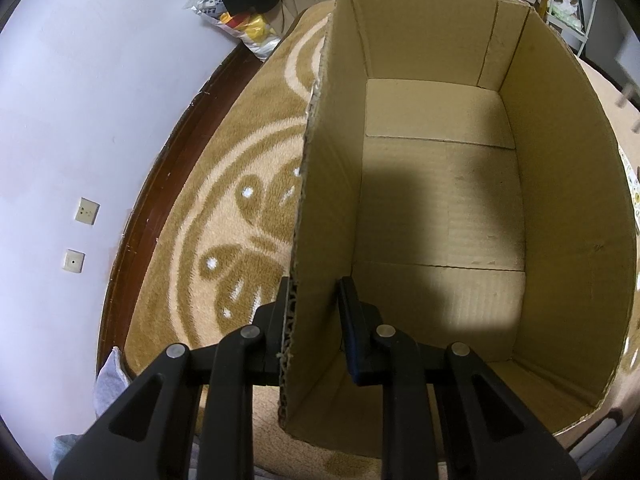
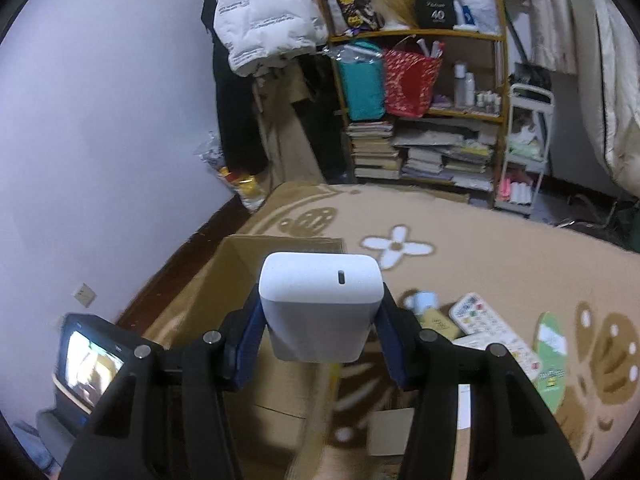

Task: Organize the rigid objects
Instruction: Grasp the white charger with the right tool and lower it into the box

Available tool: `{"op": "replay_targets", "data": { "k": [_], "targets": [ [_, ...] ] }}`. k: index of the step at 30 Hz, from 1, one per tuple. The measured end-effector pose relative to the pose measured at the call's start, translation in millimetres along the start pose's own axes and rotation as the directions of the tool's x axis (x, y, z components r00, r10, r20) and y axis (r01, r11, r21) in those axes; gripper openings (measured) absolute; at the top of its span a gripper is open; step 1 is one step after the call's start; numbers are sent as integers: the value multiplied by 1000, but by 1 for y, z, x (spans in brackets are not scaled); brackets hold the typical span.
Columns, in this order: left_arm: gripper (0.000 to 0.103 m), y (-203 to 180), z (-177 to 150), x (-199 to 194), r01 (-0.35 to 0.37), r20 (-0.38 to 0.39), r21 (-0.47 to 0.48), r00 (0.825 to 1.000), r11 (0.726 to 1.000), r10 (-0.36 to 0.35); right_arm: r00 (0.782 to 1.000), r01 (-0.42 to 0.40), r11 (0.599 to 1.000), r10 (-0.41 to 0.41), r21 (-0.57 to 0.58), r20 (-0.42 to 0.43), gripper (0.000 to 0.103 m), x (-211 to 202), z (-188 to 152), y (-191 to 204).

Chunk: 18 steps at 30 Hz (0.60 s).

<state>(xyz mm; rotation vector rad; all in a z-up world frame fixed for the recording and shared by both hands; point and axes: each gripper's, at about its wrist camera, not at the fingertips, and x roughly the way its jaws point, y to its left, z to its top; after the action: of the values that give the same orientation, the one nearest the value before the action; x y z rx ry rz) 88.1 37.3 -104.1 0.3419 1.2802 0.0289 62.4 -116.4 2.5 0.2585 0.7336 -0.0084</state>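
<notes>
An empty brown cardboard box [image 1: 560,200] stands open on the patterned carpet. My left gripper [image 1: 314,300] straddles its left wall near the front corner, one finger outside and one inside, pinched on the cardboard. In the right wrist view the same box [image 2: 224,280] lies below and to the left. My right gripper [image 2: 320,304] is shut on a white rounded block [image 2: 320,308] with a small slot in its top face. It holds the block in the air above the box's near end.
On the carpet right of the box lie a white remote control [image 2: 480,316], a green card [image 2: 552,360], a small yellow item [image 2: 438,322] and loose papers. A crowded bookshelf [image 2: 420,140] stands at the back. The wall [image 1: 80,120] and a dark skirting board run along the left.
</notes>
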Motion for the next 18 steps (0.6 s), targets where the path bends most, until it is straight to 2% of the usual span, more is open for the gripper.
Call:
{"op": "replay_targets", "data": {
  "k": [10,18],
  "targets": [
    [21,3,-1,4,9,-18,-6,1000,1000,-9,997,-57,997,59,52,-46,56,24,-13,7],
    [21,7,0,7,19,-34,-22,999,1000,-19,993,-49,998,53,38,-108,56,42,-14,11]
  ]
}}
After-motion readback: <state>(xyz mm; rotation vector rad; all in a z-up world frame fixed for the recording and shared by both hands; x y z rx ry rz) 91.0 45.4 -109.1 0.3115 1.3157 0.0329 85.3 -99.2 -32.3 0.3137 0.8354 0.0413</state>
